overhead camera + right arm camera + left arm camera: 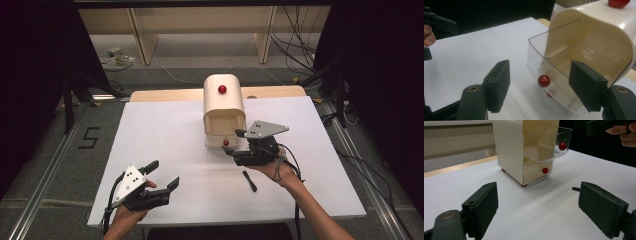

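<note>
With the right claw gaping just before the pulled-out upper drawer of the cream cabinet mid-worktop, a careless nudge could topple it; left claw idles released.

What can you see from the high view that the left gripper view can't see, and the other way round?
The high view alone shows the red knob on top of the cream drawer box and a black pen lying whole on the white table. The left gripper view alone shows the box's red feet and both clear drawers, the upper drawer pulled out. Both show the lower drawer's red knob, the table and the open left gripper.
</note>
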